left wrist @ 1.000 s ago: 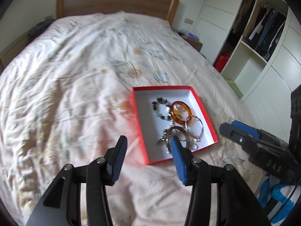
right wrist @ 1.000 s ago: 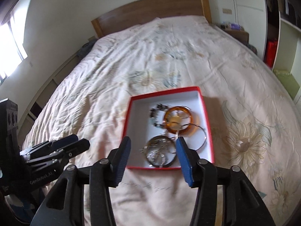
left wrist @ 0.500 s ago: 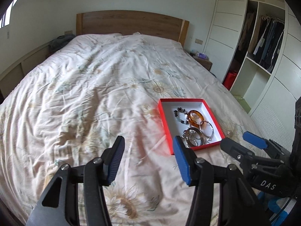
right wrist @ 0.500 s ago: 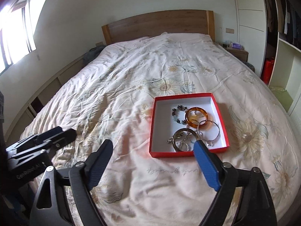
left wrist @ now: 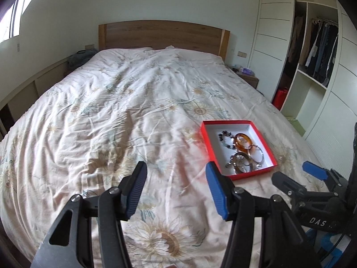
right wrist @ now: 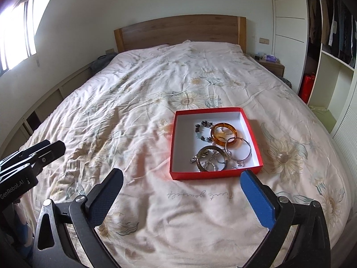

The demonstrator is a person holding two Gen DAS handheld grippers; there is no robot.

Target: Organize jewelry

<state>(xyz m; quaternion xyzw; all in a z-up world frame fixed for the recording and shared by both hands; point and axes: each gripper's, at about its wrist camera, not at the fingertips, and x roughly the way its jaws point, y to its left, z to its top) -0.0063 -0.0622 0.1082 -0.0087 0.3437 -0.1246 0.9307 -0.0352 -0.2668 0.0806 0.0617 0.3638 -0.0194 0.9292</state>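
Now both the left gripper (left wrist: 176,189) and right gripper (right wrist: 181,197) hang spread and empty, the right's jaws having just widened; bracelets sit in the red box (right wrist: 214,175) on the bed (right wrist: 133,111), so withdrawing gently avoids jolting it.

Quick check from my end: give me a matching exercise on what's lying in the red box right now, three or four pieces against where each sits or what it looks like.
Things:
1. amber bangle
2. beaded bracelet
3. thin hoop bracelet
4. grey metal bangle

Descriptions:
A. dark and pale beads, left of the amber piece
B. translucent orange-brown ring, toward the box's far side
C. broad ring nearest the front wall of the red box, charms lying across it
D. slim silver wire ring overlapping the amber piece's near edge

Pairs: 1-B, 2-A, 3-D, 4-C
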